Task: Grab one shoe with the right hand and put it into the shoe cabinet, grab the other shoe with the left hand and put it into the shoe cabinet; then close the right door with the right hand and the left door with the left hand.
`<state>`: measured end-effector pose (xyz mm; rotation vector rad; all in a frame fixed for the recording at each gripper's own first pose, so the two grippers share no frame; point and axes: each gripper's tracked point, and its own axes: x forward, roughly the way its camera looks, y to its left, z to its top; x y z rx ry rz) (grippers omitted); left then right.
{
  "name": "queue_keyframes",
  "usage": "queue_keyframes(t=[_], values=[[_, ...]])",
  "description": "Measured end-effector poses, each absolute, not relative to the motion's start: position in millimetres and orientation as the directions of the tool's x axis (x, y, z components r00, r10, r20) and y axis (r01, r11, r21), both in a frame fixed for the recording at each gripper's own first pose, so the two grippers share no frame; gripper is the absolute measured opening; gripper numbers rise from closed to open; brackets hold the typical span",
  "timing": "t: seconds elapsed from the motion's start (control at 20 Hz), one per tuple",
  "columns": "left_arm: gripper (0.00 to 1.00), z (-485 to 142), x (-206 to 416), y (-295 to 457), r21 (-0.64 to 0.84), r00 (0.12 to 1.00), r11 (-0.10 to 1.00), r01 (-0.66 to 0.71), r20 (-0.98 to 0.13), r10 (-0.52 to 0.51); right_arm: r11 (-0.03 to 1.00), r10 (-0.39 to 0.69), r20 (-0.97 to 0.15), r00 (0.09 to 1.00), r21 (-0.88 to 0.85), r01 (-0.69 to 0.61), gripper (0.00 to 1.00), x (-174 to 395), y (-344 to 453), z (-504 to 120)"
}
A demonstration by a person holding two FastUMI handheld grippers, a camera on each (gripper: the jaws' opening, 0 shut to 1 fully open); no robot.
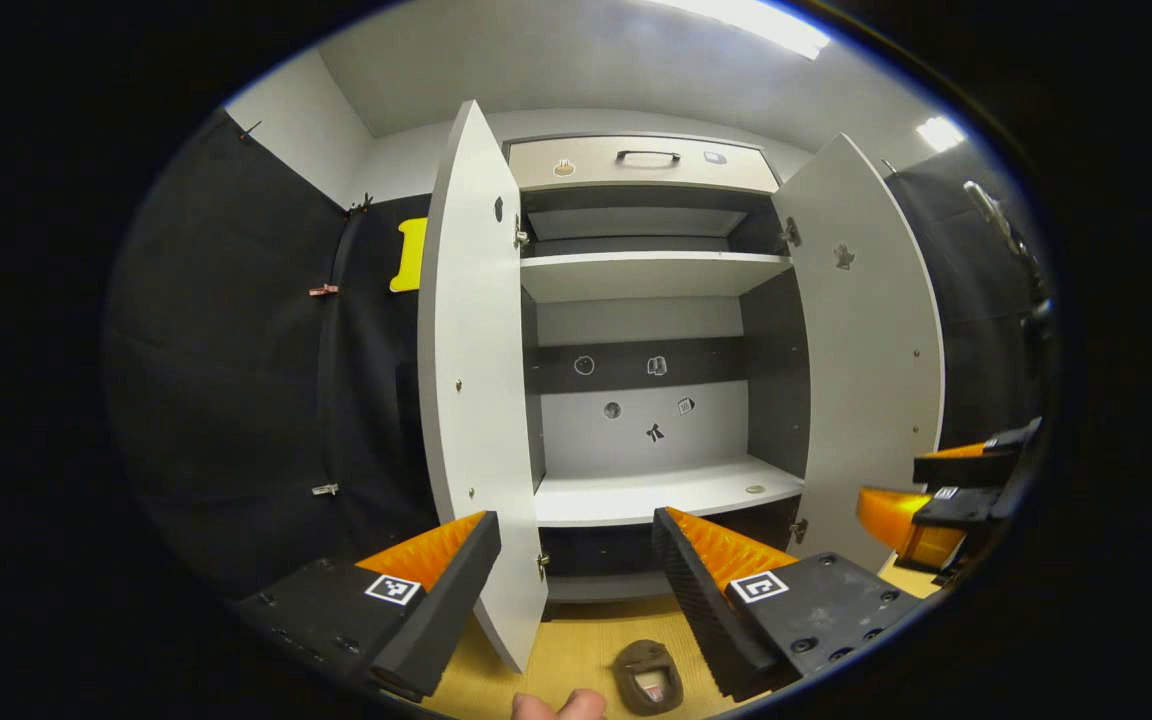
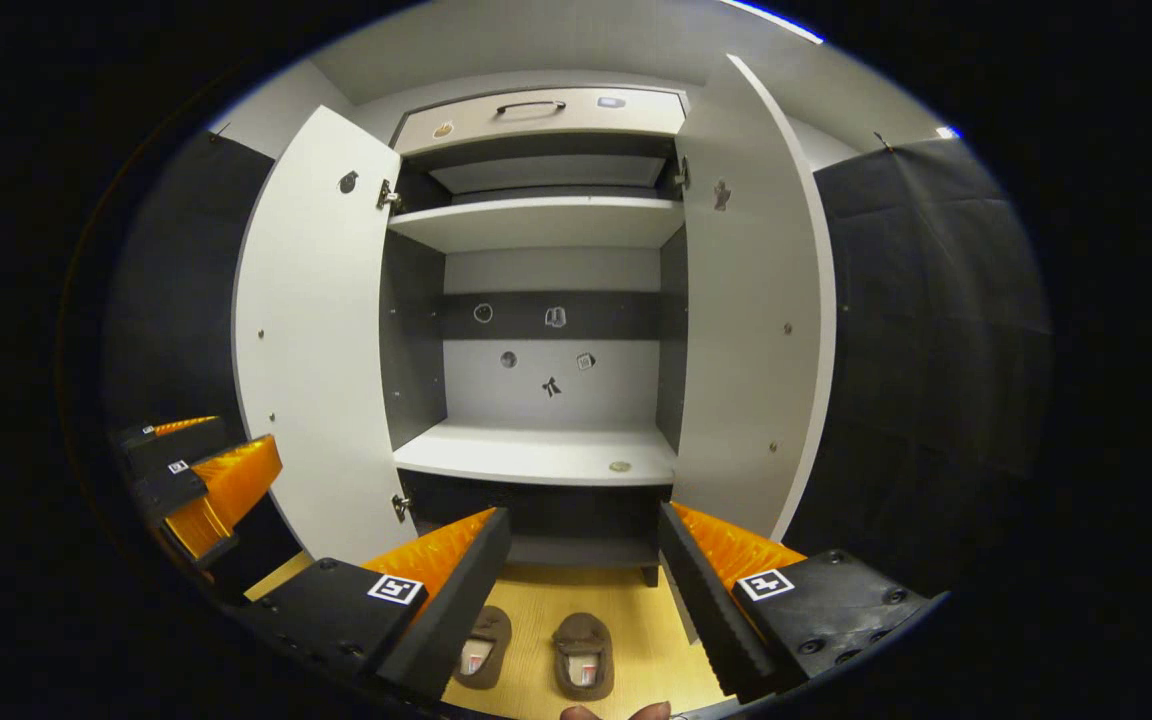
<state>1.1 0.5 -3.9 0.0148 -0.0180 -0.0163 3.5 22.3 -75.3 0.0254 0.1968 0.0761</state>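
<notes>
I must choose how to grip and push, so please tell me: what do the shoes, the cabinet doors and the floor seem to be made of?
Shoes: soft brown fabric, maybe suede or felt; matte, rounded, slipper-like.
Cabinet doors: smooth pale grey board, probably laminate; flat panels with hinges and small screws.
Floor: light wood or wood-look; yellowish, smooth, faintly shiny.

There are two brown shoes on the floor, one (image 2: 483, 647) just ahead of the right claw (image 2: 584, 590) and the other (image 2: 583, 655) beside it. The shoe cabinet (image 2: 546, 330) has two open doors, the left door (image 2: 311, 340) and the right door (image 2: 751, 320), and one drawer (image 2: 536, 112).
</notes>
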Motion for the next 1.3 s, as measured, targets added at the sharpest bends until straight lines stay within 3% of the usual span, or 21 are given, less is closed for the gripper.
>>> queue_keyframes(t=[0.3,0.6,0.9,1.15,1.3], values=[[0.96,-20,2,2,0.024,1.000,1.000,0.018,-0.011,-0.018,0.992,0.127,-0.427,0.895,0.053,-0.116,0.98,-3,36,-191],[0.96,-35,6,4,0.040,0.999,0.999,0.023,-0.045,-0.021,0.989,0.143,-0.592,0.793,0.049,-0.142,0.99,-7,37,-309],[0.96,-32,4,14,0.053,1.000,0.999,0.011,-0.011,-0.011,0.983,0.177,-0.705,0.687,0.165,-0.083,0.99,9,54,-406],[0.95,-44,2,19,0.040,1.000,0.999,-0.007,-0.023,0.008,0.982,0.166,-0.740,0.652,0.183,-0.042,0.93,34,59,-463],[0.95,-56,1,24,0.033,0.998,0.999,-0.029,-0.050,0.030,0.985,0.132,-0.735,0.666,0.174,-0.003,0.78,57,55,-485]])
